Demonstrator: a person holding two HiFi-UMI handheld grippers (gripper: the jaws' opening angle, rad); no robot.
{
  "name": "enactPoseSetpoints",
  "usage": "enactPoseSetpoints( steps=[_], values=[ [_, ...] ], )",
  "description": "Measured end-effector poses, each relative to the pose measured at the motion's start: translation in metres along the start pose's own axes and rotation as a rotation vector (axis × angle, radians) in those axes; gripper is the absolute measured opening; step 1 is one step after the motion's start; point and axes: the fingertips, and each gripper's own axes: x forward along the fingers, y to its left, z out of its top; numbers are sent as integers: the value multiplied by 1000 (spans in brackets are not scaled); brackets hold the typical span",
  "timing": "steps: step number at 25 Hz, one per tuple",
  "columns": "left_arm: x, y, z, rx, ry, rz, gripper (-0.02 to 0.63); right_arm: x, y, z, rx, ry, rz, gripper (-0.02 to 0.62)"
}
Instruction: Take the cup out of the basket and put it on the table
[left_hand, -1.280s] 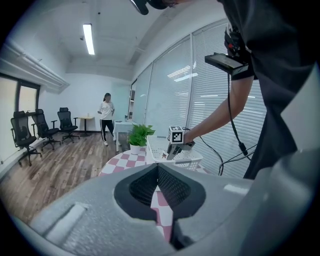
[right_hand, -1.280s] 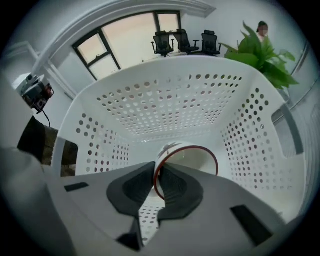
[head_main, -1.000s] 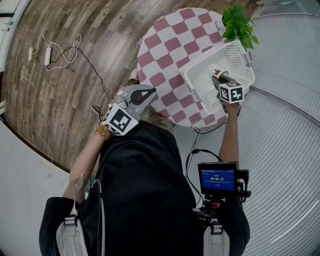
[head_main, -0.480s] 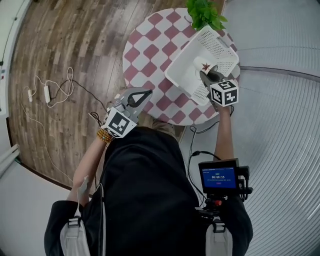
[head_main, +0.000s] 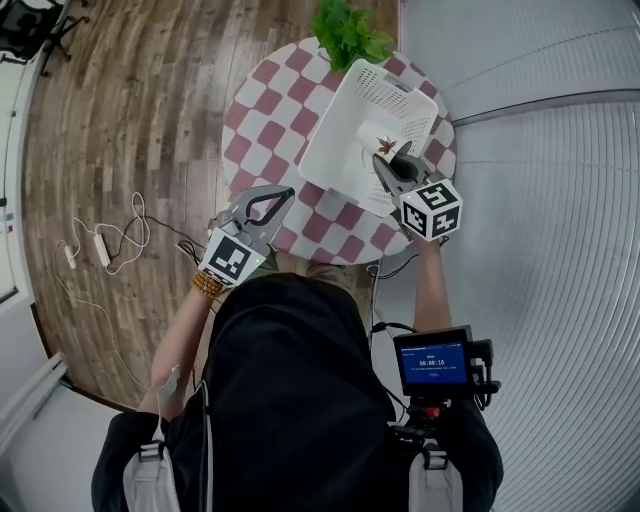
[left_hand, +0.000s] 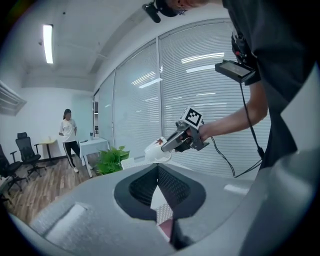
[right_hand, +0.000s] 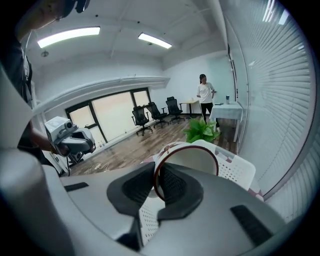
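Note:
My right gripper (head_main: 384, 163) is shut on the rim of a white cup (head_main: 377, 141) with a red leaf print. It holds the cup tilted above the white perforated basket (head_main: 340, 140). In the right gripper view the cup's red-edged mouth (right_hand: 192, 161) faces the camera, with one pad inside the rim and one outside. The left gripper view shows the cup (left_hand: 155, 148) lifted over the basket (left_hand: 131, 161). My left gripper (head_main: 283, 192) hangs at the near edge of the round checkered table (head_main: 255, 125), shut on nothing.
A green potted plant (head_main: 348, 30) stands on the table behind the basket. Cables and a power strip (head_main: 100, 248) lie on the wooden floor at the left. Window blinds run along the right. A person (left_hand: 67, 132) stands far off by a small table.
My right gripper has risen out of the basket with the cup still in its jaws. My left gripper has drifted along the table's near edge. The head view has shifted.

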Motion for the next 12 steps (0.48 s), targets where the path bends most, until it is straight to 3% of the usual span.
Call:
enactPoseSetpoints(
  steps=[12],
  values=[
    [31, 4, 22, 48, -27, -61, 5, -53, 27, 50, -28, -257, -70, 37]
  ],
)
